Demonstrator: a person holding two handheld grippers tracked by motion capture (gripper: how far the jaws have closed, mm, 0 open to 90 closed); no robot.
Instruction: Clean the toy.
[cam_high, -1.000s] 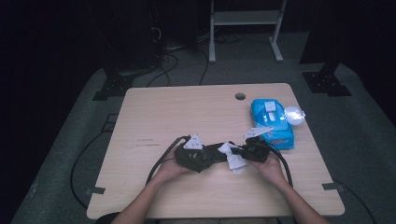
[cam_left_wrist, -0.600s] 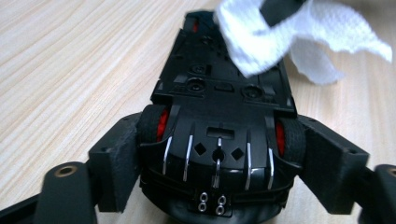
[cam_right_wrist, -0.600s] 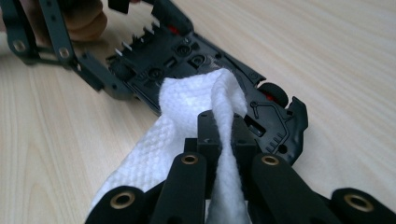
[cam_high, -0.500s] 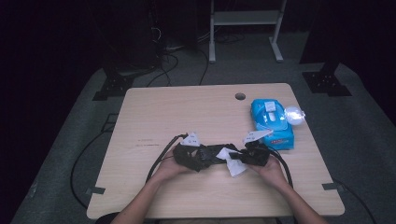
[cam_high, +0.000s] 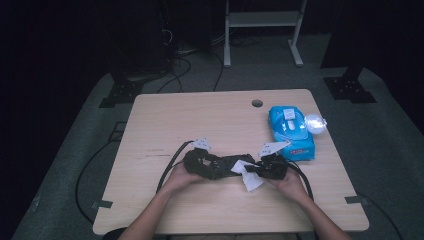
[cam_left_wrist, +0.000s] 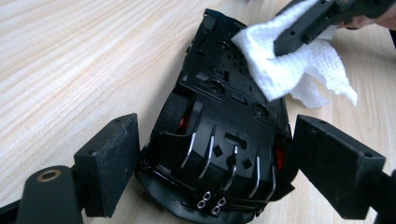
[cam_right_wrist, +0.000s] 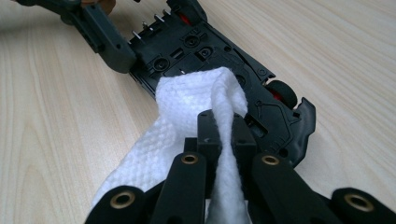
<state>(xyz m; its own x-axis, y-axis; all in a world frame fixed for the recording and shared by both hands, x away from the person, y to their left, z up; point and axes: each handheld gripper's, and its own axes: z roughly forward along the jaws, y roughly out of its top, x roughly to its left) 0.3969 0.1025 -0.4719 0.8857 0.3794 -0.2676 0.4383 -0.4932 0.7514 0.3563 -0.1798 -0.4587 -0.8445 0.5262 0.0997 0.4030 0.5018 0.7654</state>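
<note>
Your left gripper (cam_left_wrist: 210, 158) has its jaws spread wide around the rear of a black toy car (cam_left_wrist: 224, 140). The car lies upside down on the desk (cam_left_wrist: 79, 60), underside up, near the front middle. In the left gripper view each jaw sits just beside a flank of the car; I cannot tell whether the pads actually press on it.

Your right gripper (cam_right_wrist: 219, 140) has its jaws clenched tight on a white wipe (cam_right_wrist: 187, 107). A fold of the wipe bulges ahead of the jaw tips and rests on the car's underside, while the loose end hangs down toward the desk.

A blue wipe pack (cam_high: 291, 132) lies on the desk's right side, well apart from the car.
</note>
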